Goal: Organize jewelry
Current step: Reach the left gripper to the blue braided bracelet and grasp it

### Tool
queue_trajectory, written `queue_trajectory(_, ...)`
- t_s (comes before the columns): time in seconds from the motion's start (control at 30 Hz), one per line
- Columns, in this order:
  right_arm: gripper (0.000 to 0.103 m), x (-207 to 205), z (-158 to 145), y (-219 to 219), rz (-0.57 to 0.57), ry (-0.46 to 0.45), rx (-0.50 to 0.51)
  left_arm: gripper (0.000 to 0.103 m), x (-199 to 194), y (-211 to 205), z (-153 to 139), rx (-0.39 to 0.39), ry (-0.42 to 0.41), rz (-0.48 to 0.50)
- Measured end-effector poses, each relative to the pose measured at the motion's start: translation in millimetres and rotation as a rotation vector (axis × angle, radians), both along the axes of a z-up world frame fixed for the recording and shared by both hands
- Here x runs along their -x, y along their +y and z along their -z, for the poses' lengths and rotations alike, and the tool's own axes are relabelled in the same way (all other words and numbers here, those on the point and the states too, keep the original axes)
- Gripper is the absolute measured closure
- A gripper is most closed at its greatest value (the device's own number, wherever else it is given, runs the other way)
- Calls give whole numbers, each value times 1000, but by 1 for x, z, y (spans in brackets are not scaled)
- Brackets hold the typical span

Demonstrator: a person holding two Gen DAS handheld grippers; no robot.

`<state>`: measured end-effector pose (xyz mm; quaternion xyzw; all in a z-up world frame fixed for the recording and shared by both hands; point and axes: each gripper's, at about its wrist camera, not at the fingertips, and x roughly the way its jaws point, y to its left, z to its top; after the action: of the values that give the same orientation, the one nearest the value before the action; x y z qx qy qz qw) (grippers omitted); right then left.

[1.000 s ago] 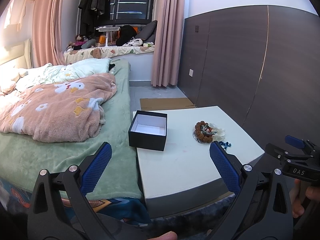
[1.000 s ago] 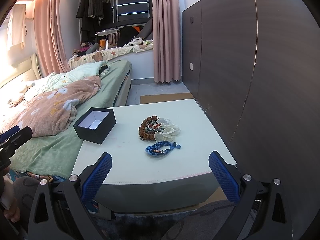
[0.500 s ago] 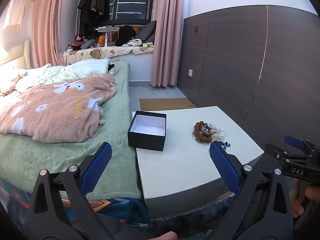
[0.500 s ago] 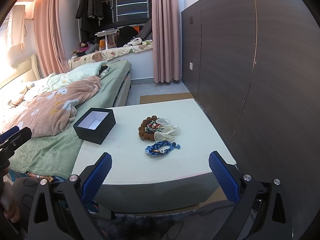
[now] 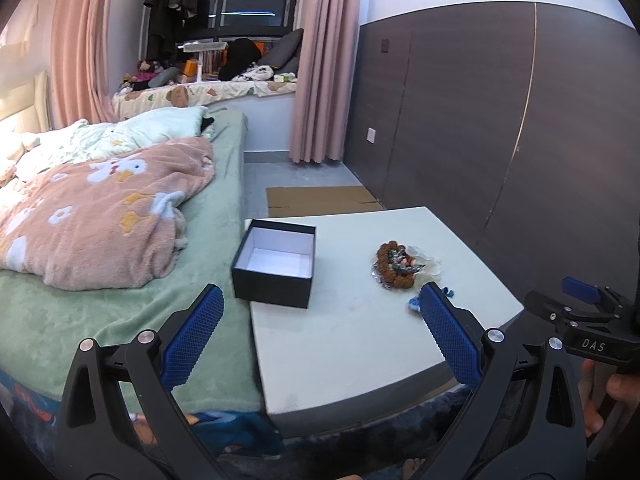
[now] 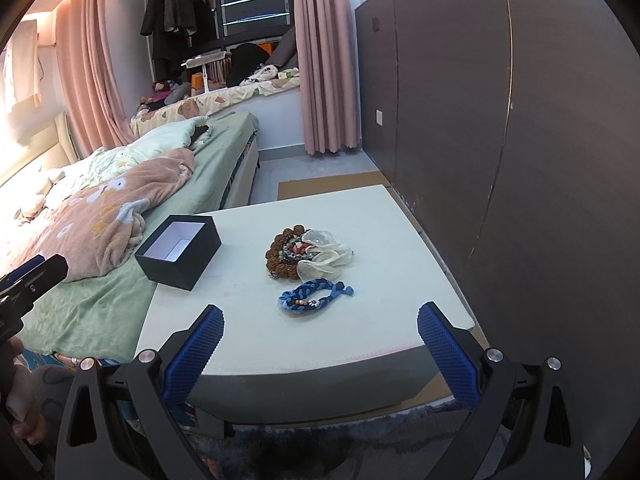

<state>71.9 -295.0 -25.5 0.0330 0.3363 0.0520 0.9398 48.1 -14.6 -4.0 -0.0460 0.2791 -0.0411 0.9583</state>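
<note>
An open black box [image 5: 276, 266] with a white inside stands at the left edge of a pale low table [image 5: 360, 340]; it also shows in the right wrist view [image 6: 180, 252]. A pile of brown bead bracelets [image 6: 286, 258] with a white fabric piece [image 6: 330, 254] lies mid-table, also in the left wrist view [image 5: 394, 266]. A blue braided bracelet [image 6: 314, 298] lies in front of it. My left gripper [image 5: 320, 328] is open and empty, short of the table's near edge. My right gripper [image 6: 318, 340] is open and empty, near the front edge.
A bed with a green sheet [image 5: 100, 308] and a pink blanket [image 5: 92, 220] adjoins the table's left side. A dark panelled wall [image 6: 500, 160] runs along the right. Flat cardboard [image 5: 320, 200] lies on the floor beyond the table.
Both views have shifted slightly forward towards the table. Nothing on the table has moved and both grippers stay open.
</note>
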Motion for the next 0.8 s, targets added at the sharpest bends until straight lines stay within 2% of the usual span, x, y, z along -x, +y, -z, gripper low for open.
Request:
queue_trajectory(0.47,8,-64,27,-37,15,134,-107,6,-76,-48,13,53,86,135)
queue_trajectory(0.8,14,-103,49,-69,86,185,-193,28,-131,-91,33,54,173,249)
